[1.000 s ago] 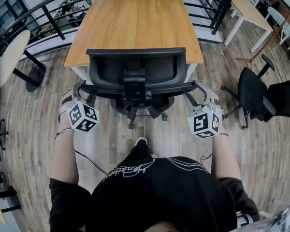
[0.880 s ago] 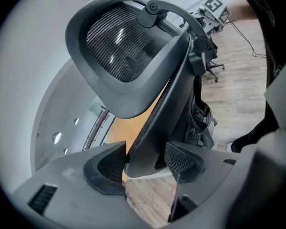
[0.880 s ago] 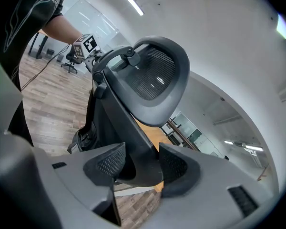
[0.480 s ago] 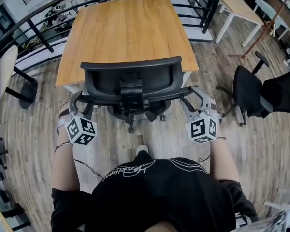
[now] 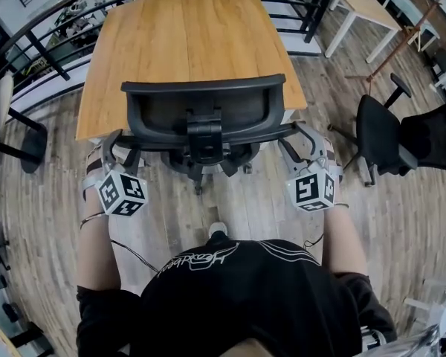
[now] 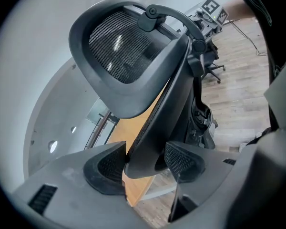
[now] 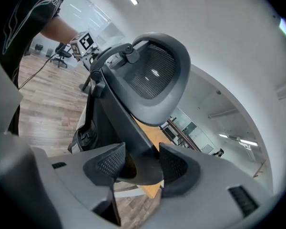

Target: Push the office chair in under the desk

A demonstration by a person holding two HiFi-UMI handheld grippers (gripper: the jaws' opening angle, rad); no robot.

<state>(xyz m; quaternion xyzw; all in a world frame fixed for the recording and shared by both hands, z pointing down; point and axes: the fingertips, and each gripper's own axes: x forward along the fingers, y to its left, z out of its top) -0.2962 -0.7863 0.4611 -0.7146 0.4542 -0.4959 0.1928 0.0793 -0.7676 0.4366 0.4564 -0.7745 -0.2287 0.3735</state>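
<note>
Chair (image 5: 204, 110) nearer desk (image 5: 186, 43) | L claw (image 6: 143, 159), R claw (image 7: 142, 161) clamp it | grip shows: gripper views only

The office chair (image 5: 204, 110) is all black, with a fine mesh weave on the back. The tabletop (image 5: 186, 39) is warm honey-orange woodgrain, and the floor (image 5: 401, 222) is greyish-brown planks. The left tongs (image 6: 143, 162) and right tongs (image 7: 139, 165) are grey with black cross-hatched pads (image 6: 105, 168), and their cubes (image 5: 122, 193) are white with black square markers. The shirt (image 5: 245, 296) is black with a white line print.
</note>
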